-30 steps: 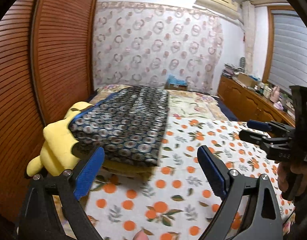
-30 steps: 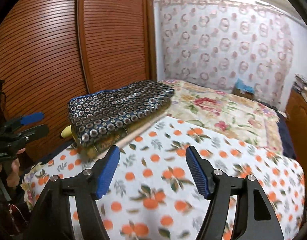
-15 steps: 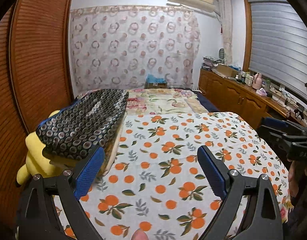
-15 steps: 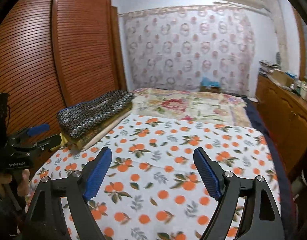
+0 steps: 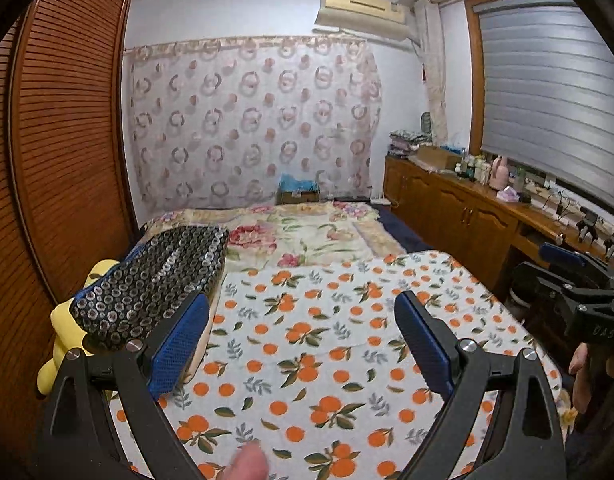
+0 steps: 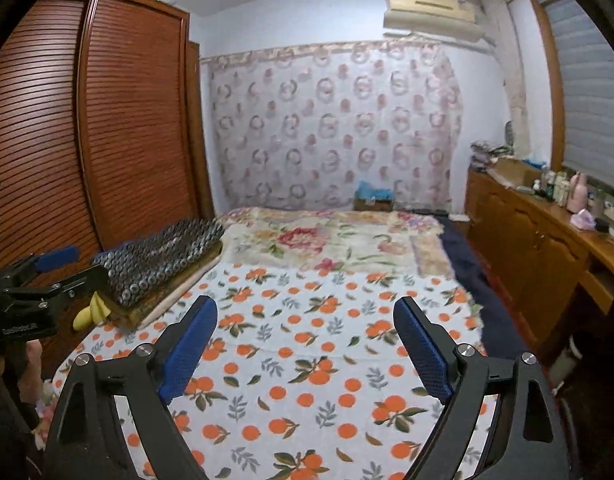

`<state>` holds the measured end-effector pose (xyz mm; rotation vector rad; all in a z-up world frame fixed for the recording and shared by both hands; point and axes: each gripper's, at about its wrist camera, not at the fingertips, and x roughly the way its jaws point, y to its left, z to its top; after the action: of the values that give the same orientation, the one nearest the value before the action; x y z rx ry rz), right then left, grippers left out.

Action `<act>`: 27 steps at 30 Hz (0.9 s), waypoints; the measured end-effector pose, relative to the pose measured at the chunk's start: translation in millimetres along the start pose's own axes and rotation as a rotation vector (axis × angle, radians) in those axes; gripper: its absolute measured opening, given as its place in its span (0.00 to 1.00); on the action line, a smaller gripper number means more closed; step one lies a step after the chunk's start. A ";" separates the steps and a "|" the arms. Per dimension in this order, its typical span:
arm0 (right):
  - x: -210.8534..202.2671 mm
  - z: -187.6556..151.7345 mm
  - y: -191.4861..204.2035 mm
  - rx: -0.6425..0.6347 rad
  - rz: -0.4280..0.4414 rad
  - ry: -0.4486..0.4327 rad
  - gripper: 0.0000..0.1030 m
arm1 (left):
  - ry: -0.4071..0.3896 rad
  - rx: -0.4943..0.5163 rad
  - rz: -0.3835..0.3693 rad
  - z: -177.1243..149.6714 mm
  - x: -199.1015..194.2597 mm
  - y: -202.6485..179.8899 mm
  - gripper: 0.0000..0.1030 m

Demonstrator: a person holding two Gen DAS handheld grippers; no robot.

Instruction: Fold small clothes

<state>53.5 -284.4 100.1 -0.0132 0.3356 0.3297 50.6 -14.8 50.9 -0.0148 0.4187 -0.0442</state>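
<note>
My left gripper is open and empty, held above the near end of a bed covered by a white sheet with orange fruit print. My right gripper is open and empty above the same sheet. Each gripper shows in the other's view: the right one at the right edge, the left one at the left edge. No small garment is visible on the sheet. A folded dark circle-patterned textile lies on a stack at the bed's left side.
A yellow plush toy sits under the stack beside the brown slatted wardrobe. A floral blanket covers the far half of the bed. A wooden sideboard with bottles runs along the right wall. A patterned curtain hangs behind.
Both grippers have pulled back and tilted up, so more of the room and the whole bed shows. The left view swung right, away from the folded stack. Both stayed open.
</note>
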 end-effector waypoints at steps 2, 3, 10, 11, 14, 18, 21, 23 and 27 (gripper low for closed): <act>-6.3 0.8 2.6 -0.002 -0.009 -0.021 0.88 | -0.012 0.000 0.001 5.2 -6.2 -2.8 0.92; -11.6 2.8 4.6 0.000 -0.015 -0.033 0.88 | -0.016 0.002 0.002 6.5 -7.5 -3.9 0.92; -21.6 -6.0 11.7 0.004 -0.026 -0.068 0.88 | -0.017 0.001 -0.012 10.3 -14.7 -3.7 0.92; -20.7 -7.6 12.5 0.008 -0.020 -0.068 0.88 | -0.017 -0.002 -0.013 10.1 -15.0 -3.1 0.92; -17.1 -11.1 10.0 0.014 -0.022 -0.066 0.88 | -0.015 -0.003 -0.008 9.7 -15.6 -2.4 0.92; -14.9 -8.2 0.9 0.021 -0.025 -0.062 0.88 | -0.012 -0.004 0.002 7.5 -16.2 -2.1 0.92; -14.8 -6.9 -2.4 0.022 -0.024 -0.059 0.88 | -0.009 -0.004 0.007 6.5 -16.0 -2.2 0.92; -15.1 -5.8 -3.9 0.019 -0.024 -0.058 0.88 | -0.008 -0.003 0.009 5.9 -16.6 -3.0 0.92; -15.4 -5.4 -5.4 0.017 -0.021 -0.059 0.88 | -0.008 -0.004 0.011 6.2 -16.5 -3.4 0.92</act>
<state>39.8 -294.8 99.7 0.0099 0.2801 0.3054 37.9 -17.4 63.4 -0.0165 0.4110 -0.0329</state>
